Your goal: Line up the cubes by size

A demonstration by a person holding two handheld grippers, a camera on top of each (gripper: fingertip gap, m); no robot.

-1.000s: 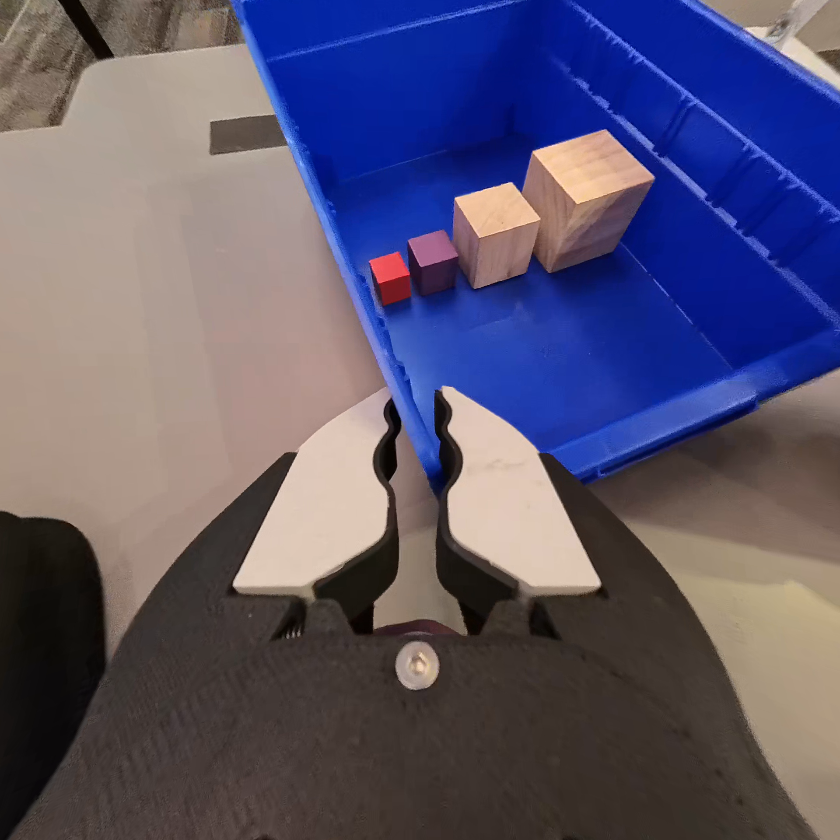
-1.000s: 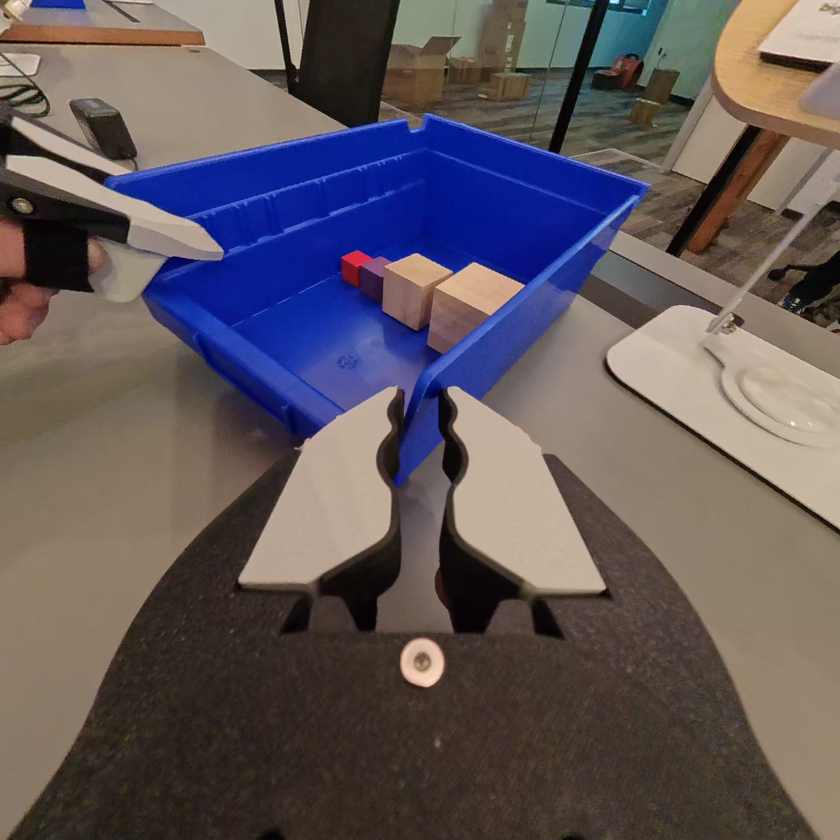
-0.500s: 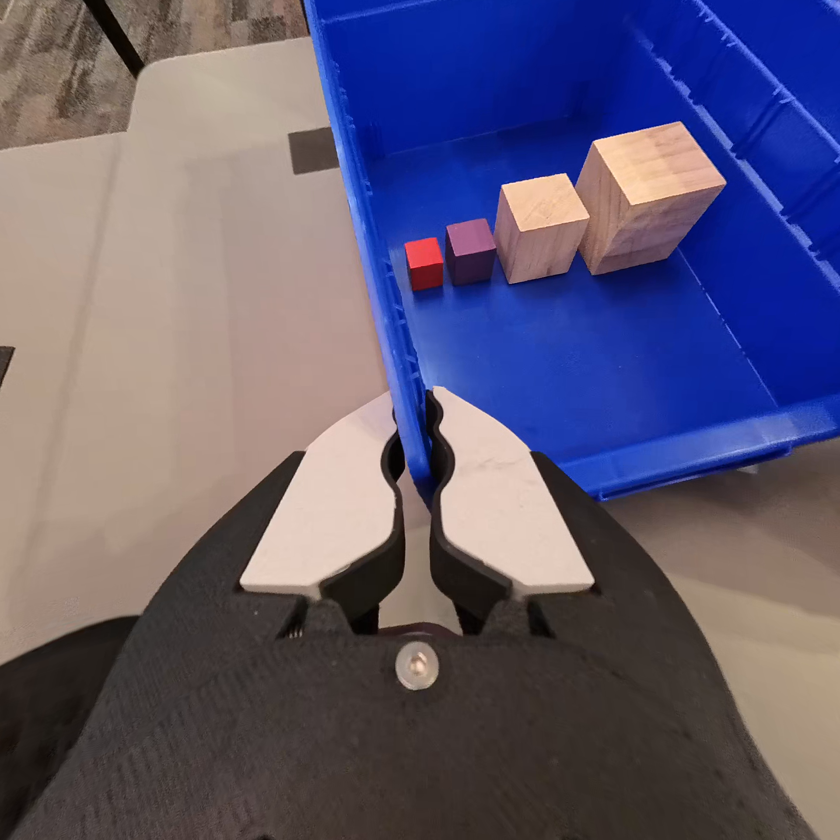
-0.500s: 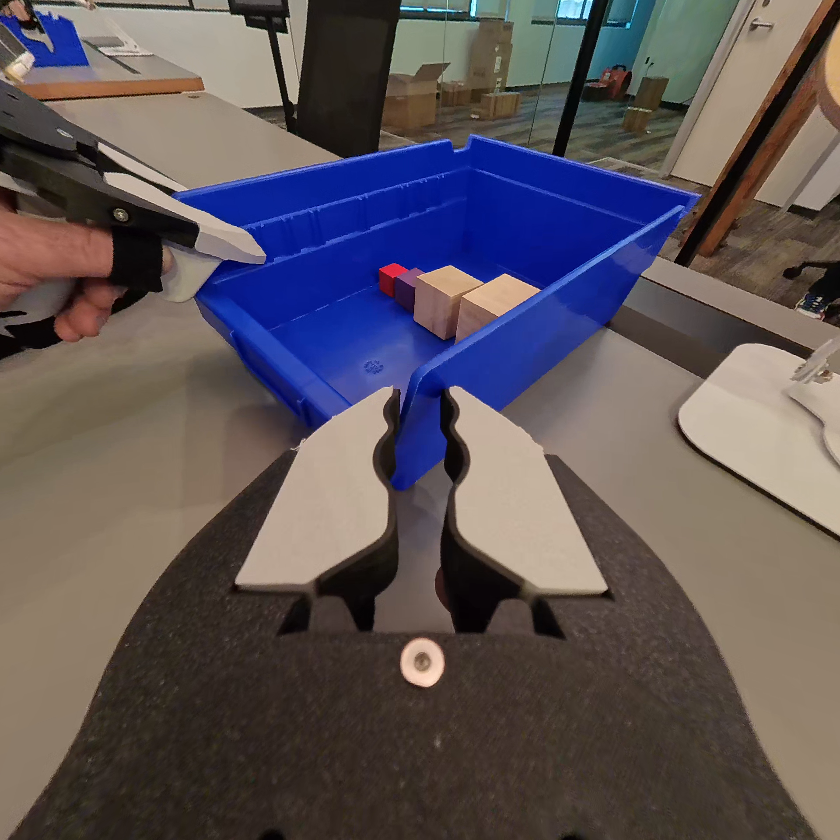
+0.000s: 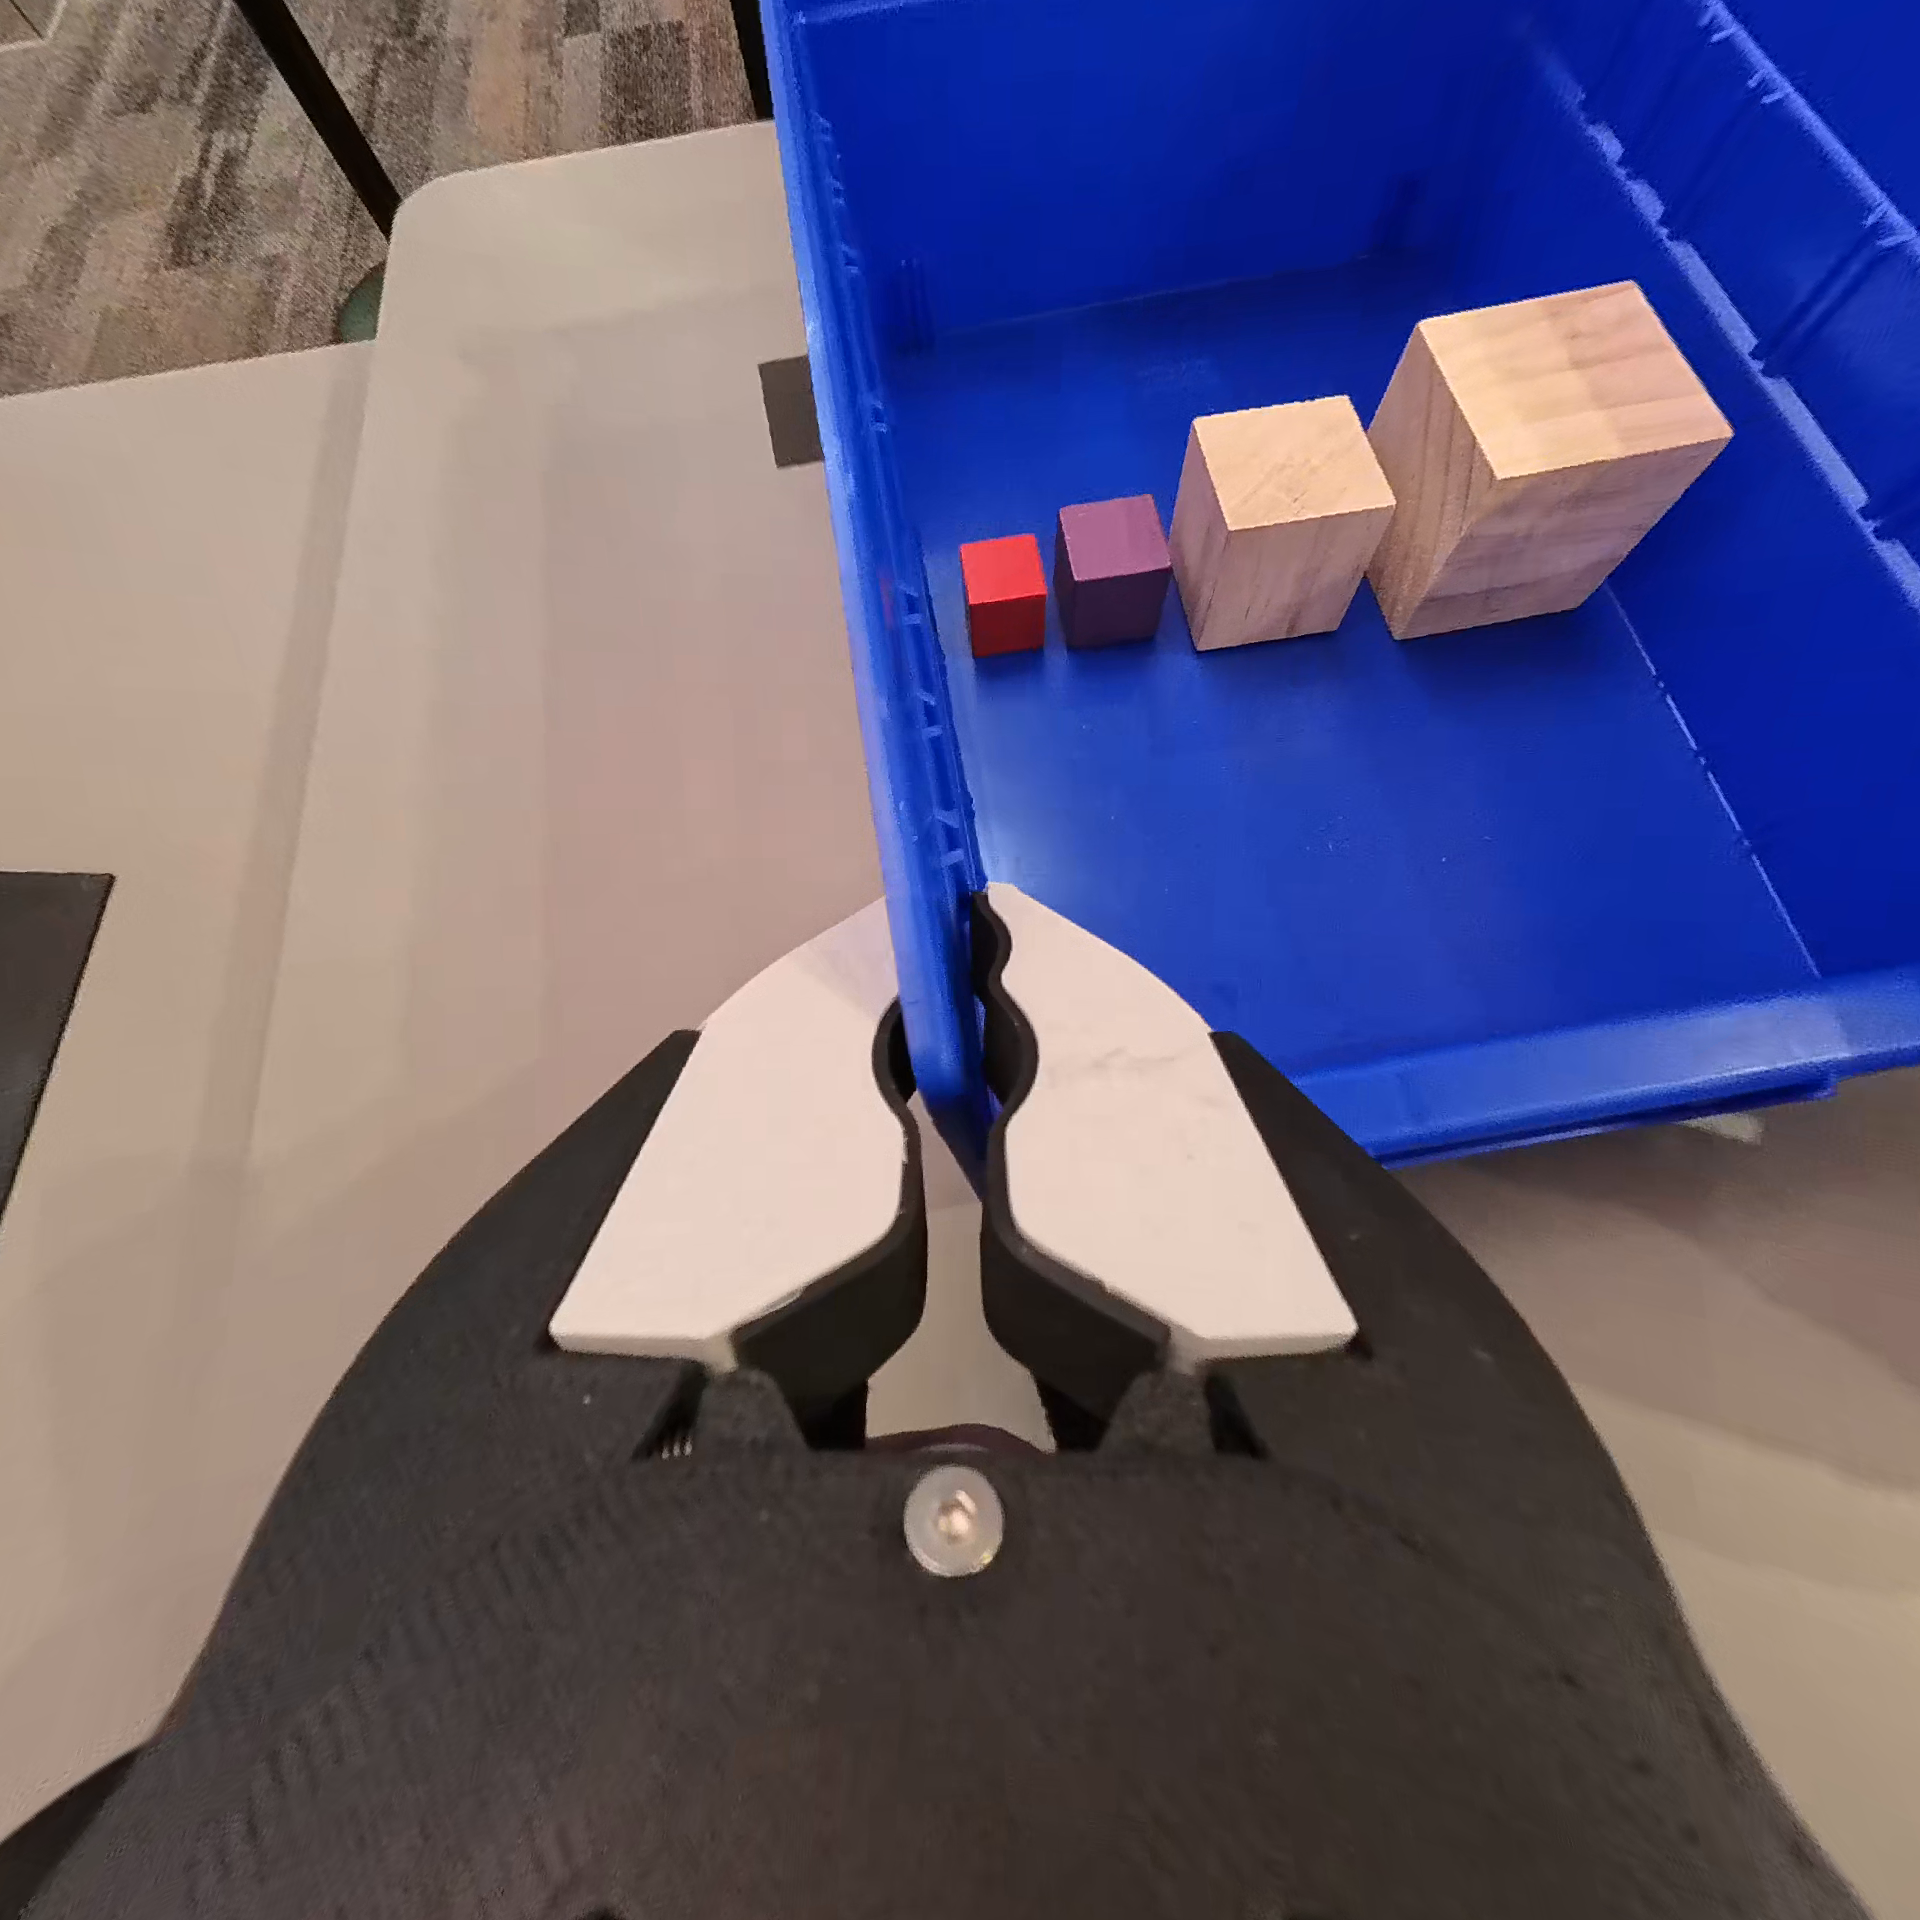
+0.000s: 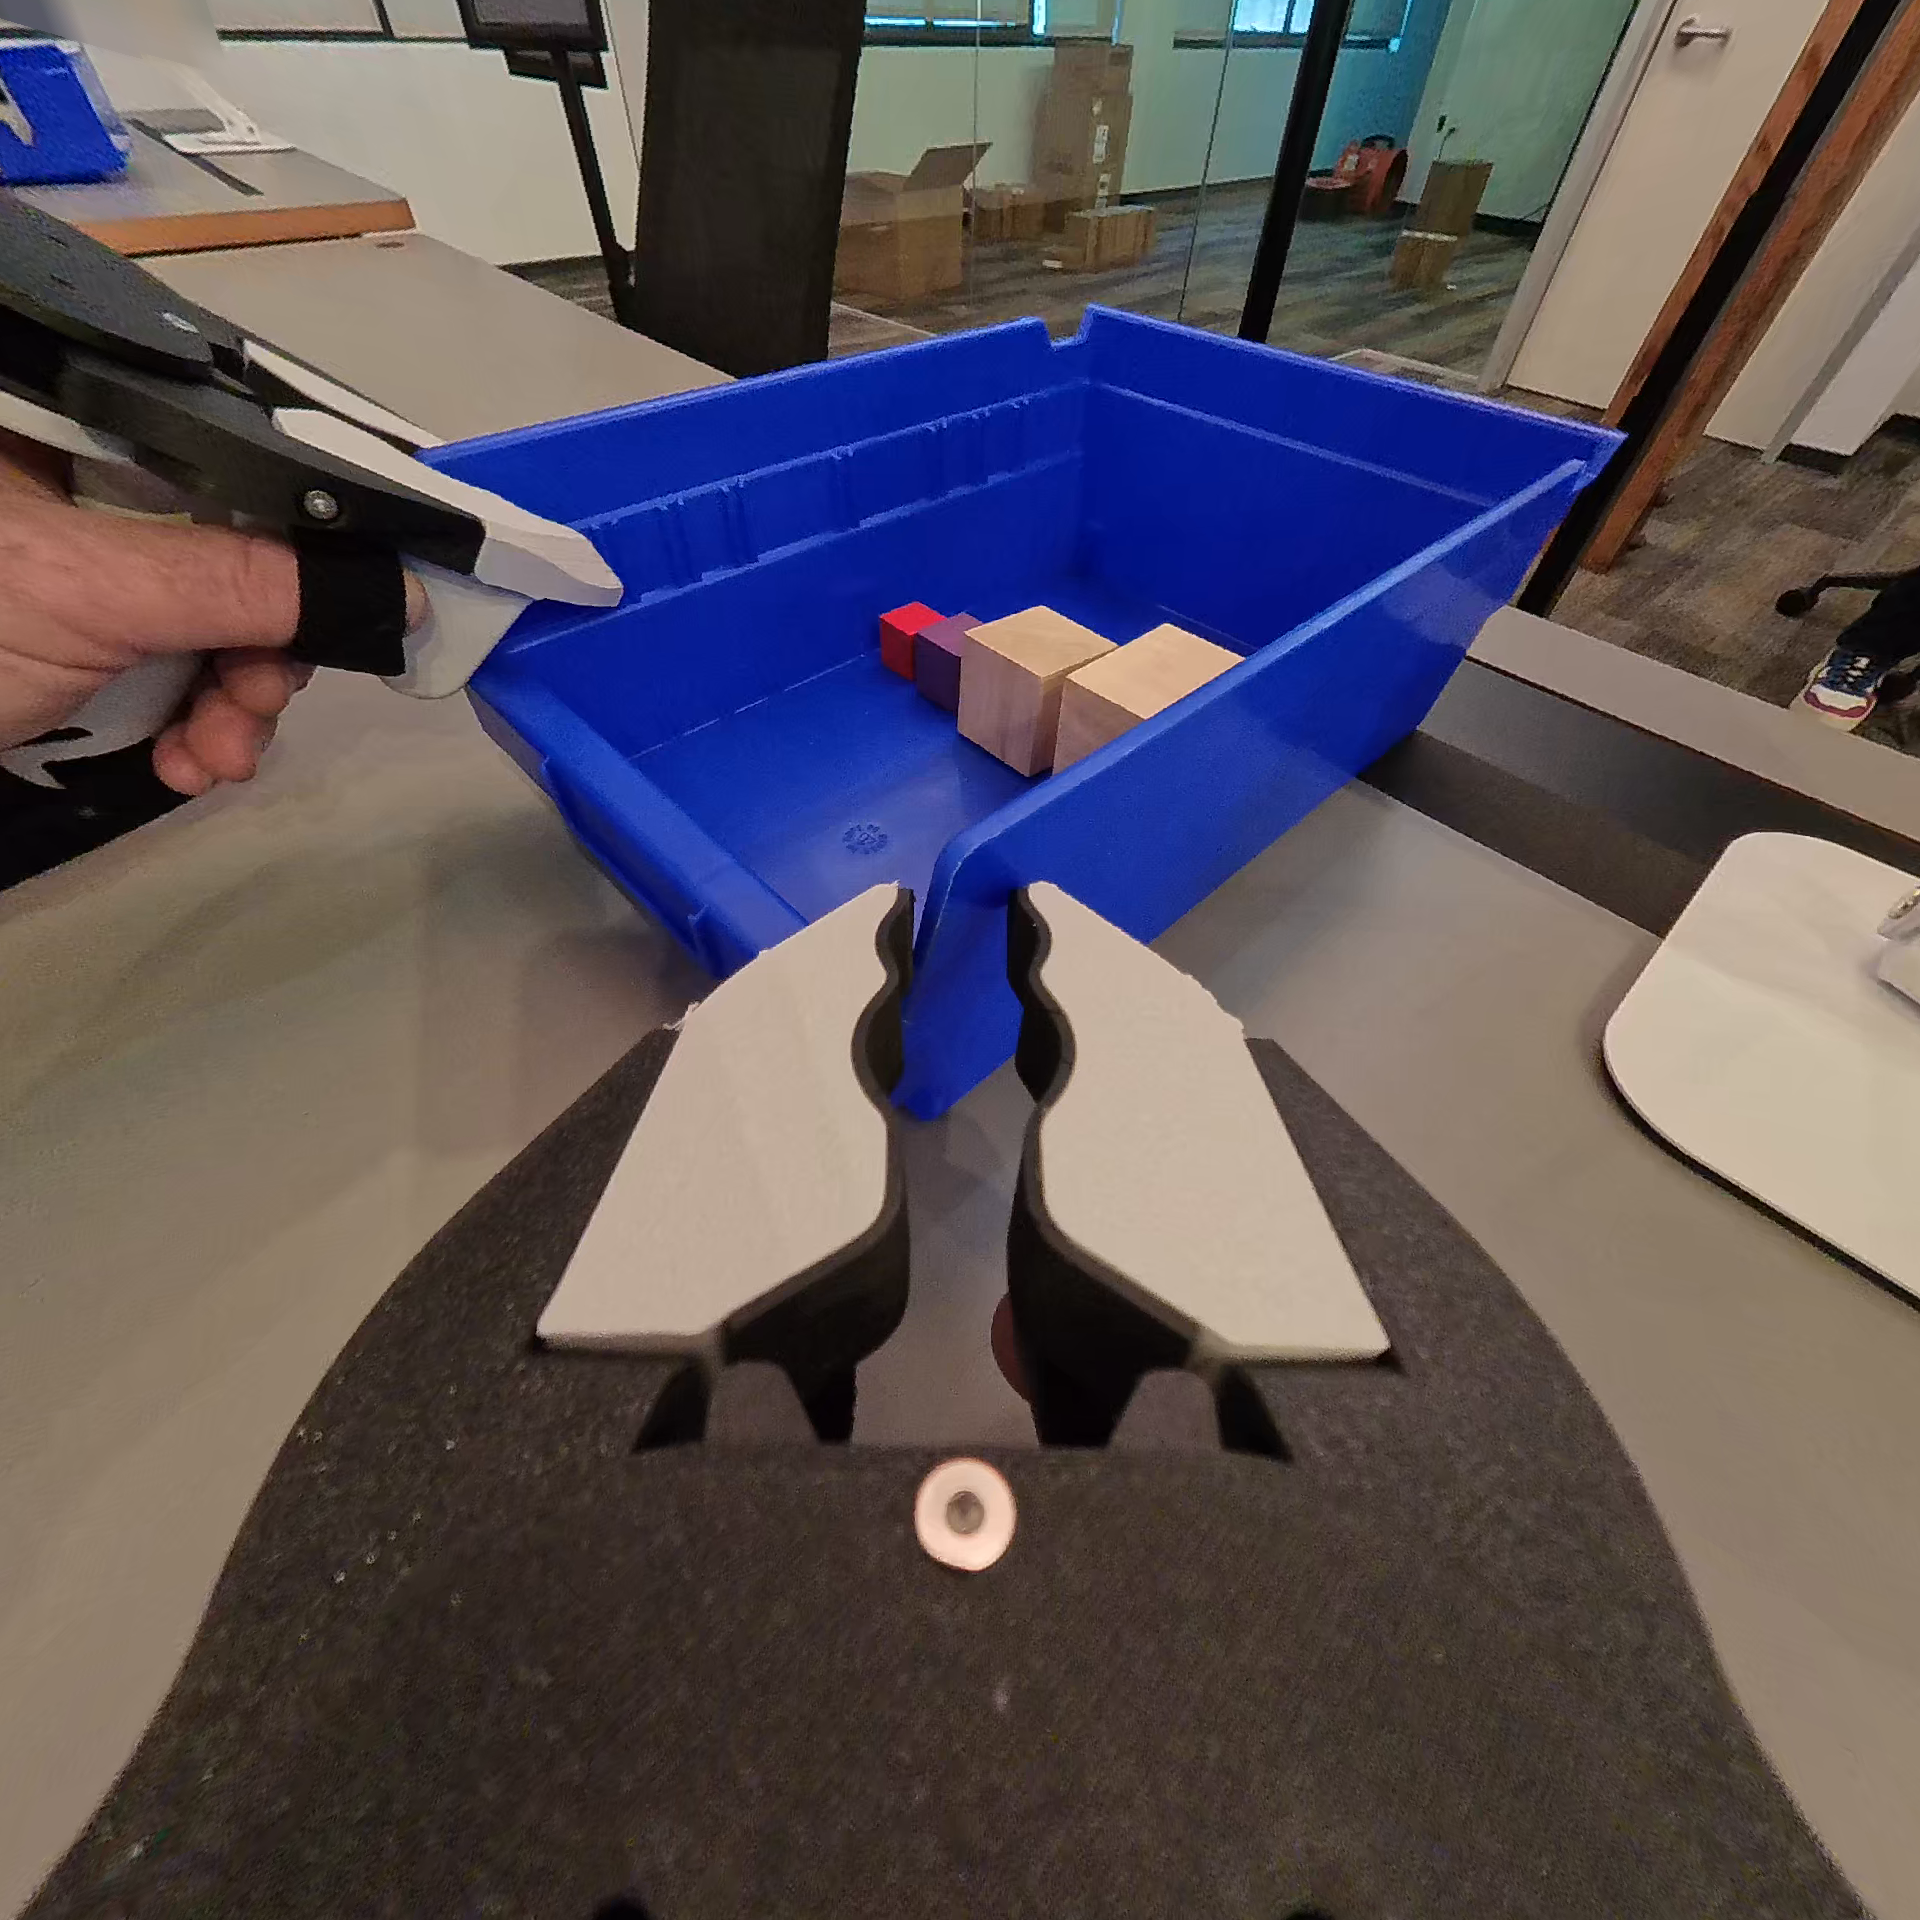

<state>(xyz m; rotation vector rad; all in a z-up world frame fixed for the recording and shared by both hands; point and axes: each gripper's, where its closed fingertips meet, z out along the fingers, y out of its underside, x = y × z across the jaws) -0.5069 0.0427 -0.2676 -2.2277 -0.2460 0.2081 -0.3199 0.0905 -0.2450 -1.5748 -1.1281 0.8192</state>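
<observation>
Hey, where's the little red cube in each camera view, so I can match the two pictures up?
Left wrist view: red cube sits upper middle, at the left end of the row, beside the bin's left wall.
Right wrist view: red cube sits centre, upper third, at the row's far end.
Shared landmark: the purple cube right next to it.

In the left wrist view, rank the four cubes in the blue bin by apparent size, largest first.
1. Large pale wooden cube
2. Smaller pale wooden cube
3. Purple cube
4. Red cube

All stand in one row, so nearness hardly skews the order.
</observation>
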